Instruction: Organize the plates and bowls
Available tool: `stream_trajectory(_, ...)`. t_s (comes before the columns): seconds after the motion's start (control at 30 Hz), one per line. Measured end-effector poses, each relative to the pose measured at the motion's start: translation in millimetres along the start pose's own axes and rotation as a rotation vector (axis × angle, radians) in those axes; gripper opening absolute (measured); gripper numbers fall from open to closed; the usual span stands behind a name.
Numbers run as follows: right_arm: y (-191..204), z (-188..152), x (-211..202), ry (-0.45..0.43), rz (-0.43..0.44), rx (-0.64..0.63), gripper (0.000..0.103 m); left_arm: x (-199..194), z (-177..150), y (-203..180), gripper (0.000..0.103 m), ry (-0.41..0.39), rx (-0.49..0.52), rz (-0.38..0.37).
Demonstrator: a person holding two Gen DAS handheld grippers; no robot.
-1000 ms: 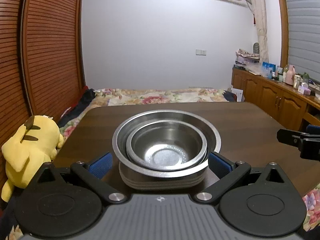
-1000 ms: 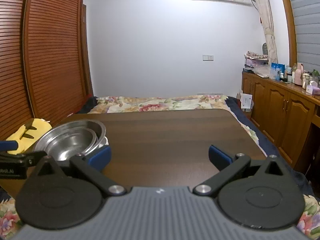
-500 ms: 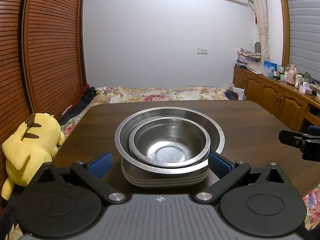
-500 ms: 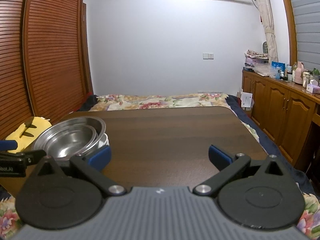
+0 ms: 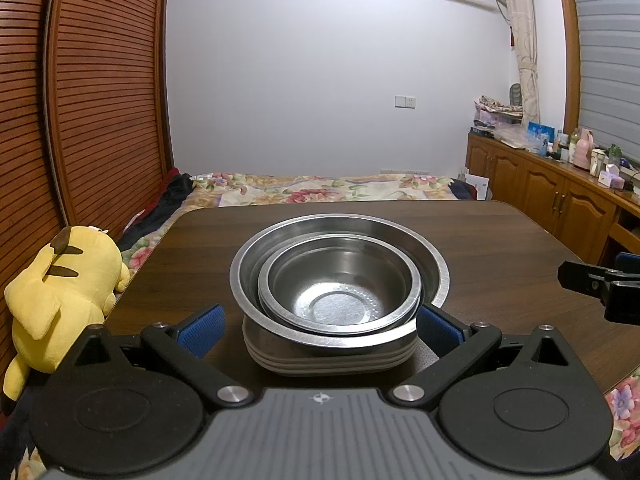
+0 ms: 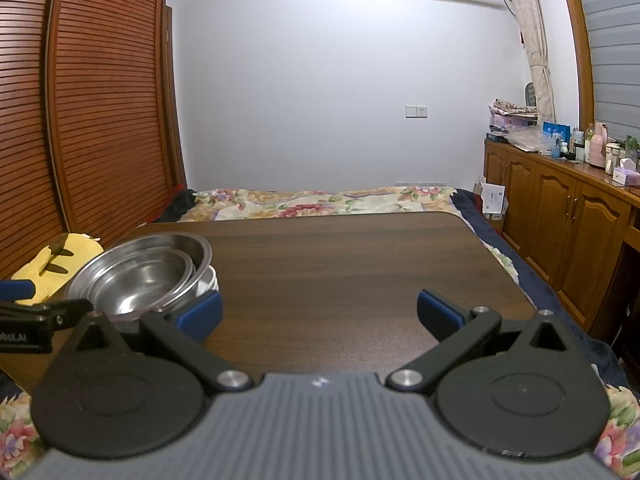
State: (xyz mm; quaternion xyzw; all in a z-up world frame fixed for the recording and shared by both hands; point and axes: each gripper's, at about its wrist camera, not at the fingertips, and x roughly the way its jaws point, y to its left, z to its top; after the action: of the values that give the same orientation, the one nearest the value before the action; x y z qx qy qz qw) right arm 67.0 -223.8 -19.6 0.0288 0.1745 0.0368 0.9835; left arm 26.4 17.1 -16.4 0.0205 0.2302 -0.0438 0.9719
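Stack: small steel bowl (image 5: 340, 284) nested in large steel bowl (image 5: 436, 272), both on a pile of plates (image 5: 328, 360), near-left part of the counter (image 5: 500, 240).
Left tongs (image 5: 320, 326): spread wide, blue pads either side of the plates; contact possibly none, hard to tell.
Right tongs (image 6: 318, 312): spread, holding nothing, over bare counter right of the stack.
Surroundings: yellow plush toy (image 5: 60, 292) left of the counter; floral bed (image 5: 320, 190) beyond; wooden cabinets (image 6: 560, 216) far right.
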Motion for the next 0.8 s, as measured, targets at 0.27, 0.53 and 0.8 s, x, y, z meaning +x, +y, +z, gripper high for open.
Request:
stream_trajectory(0.27, 0.0, -0.3, 1.0, 0.005, 0.0, 0.0, 0.103, 0.5, 0.0, 0.8, 0.103, 0.001, 0.002, -0.004)
stream_trajectory(0.53, -0.5, -0.1, 1.3, 0.006, 0.002, 0.002, 0.103, 0.6, -0.4, 1.2, 0.103, 0.002, 0.001, -0.002)
stream_trajectory(0.8, -1.0, 1.1, 1.1, 0.004, 0.001, 0.001, 0.103, 0.9, -0.8, 1.6, 0.103, 0.003, 0.003, -0.002)
